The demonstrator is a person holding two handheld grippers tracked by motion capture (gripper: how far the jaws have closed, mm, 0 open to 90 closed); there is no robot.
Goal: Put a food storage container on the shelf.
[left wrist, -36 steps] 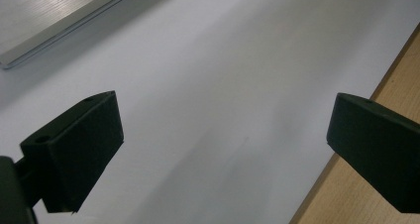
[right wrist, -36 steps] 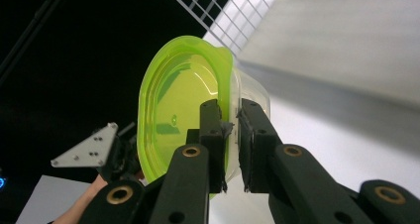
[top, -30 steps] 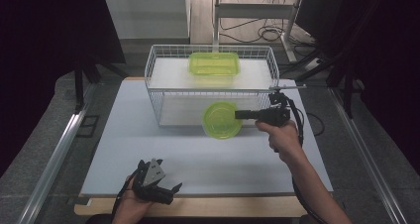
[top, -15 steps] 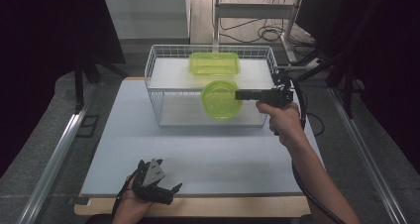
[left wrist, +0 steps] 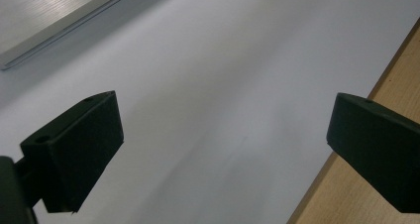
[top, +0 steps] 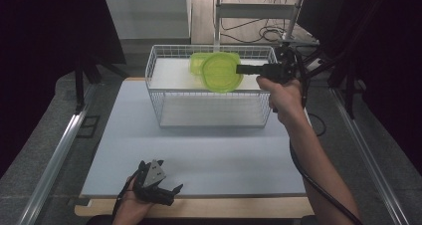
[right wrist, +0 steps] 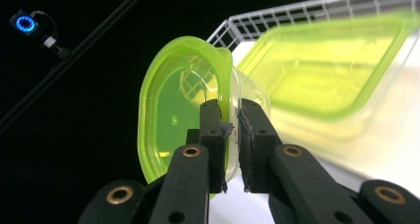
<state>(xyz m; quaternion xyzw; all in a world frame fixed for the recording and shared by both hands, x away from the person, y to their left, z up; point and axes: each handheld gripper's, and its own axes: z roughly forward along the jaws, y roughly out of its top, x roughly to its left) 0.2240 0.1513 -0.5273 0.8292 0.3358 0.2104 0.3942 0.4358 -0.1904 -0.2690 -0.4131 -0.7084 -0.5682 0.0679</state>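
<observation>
Pale table (top: 199, 150), dark surround: our right gripper (top: 240, 69), jaws clenched on the round green container (top: 220, 71), holds it above the wire basket (top: 209, 116) beside the rectangular green container (top: 198, 60), lowering left; our left gripper (top: 166, 194) rests spread, empty.

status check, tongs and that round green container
Right tongs shut on round container, held over wire basket. Left tongs open, idle at table edge. Rectangular green container already inside.
</observation>
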